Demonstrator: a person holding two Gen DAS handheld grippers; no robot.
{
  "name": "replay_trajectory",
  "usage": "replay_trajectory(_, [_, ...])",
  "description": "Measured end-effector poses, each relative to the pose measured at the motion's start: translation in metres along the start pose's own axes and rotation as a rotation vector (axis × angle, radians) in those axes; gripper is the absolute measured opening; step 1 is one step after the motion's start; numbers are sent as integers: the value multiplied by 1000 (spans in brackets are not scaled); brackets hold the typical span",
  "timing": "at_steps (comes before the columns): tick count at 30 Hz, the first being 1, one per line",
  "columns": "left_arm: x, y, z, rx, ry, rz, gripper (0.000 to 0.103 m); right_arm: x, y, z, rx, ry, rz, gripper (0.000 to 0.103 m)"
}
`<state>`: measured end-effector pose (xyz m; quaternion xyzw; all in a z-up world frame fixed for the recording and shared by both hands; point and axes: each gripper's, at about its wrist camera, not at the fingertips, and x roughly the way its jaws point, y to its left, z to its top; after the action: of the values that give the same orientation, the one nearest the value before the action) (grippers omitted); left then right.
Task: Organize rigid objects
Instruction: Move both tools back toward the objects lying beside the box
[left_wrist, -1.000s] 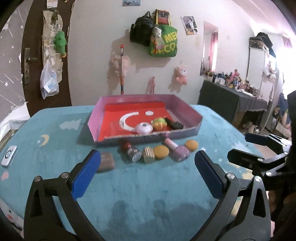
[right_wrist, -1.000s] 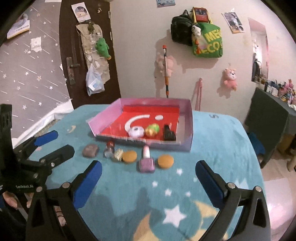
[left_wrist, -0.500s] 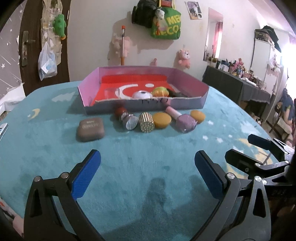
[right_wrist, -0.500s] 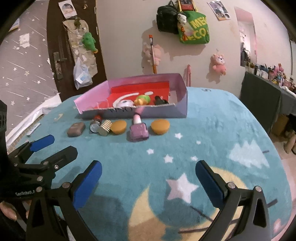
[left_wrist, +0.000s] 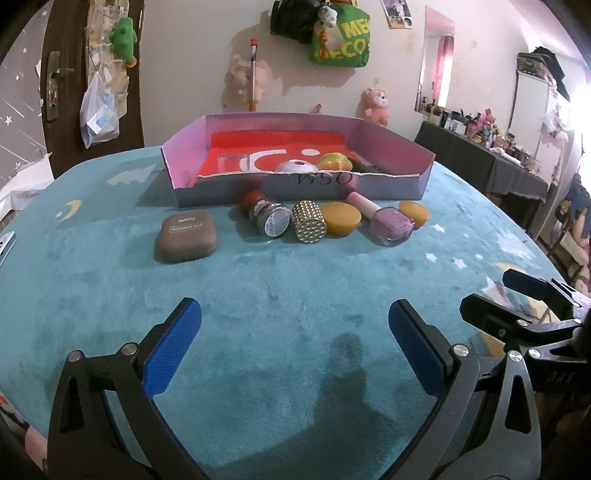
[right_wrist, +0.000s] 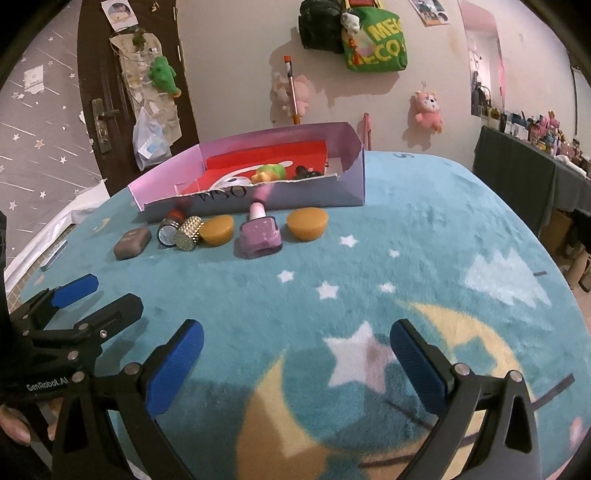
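A row of small things lies on the blue bench (left_wrist: 258, 302), just in front of a pink box (left_wrist: 207, 133). From left to right in the left view there is a brown case (left_wrist: 186, 239), a little jar (left_wrist: 267, 218) on its side, a gold bumpy cap (left_wrist: 308, 221), a yellow puck (left_wrist: 340, 219), a purple nail polish bottle (left_wrist: 388, 221) and a second yellow puck (left_wrist: 413, 213). The box already has a white round thing (left_wrist: 297, 167), a yellow-green toy (left_wrist: 334, 161) and something dark in it.

The left tongs (left_wrist: 294, 347) are wide open and hold nothing. The right tongs (right_wrist: 296, 363) are wide open too, and empty. Both sit low over the bench, well back from the row.

The things look small, light and hard. They will likely not squash. The brown case is flat and smooth, so it could slip; gripping its two long sides seems best. The jar and the gold cap are round and may roll, so a pinch across the middle should work. The nail polish bottle looks like glass and could break if dropped. Its square body gives a better hold than its thin pink cap. The pucks are low, so the tongs would need to come down close to the soft cloth.
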<state>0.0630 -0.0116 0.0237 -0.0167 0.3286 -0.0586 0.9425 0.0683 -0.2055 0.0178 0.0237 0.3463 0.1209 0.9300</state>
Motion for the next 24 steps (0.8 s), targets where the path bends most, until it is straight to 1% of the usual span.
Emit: replay_trajectory(24, [2,3,-2,6,15,5,103,5,-3,-3,6,6,-18,103])
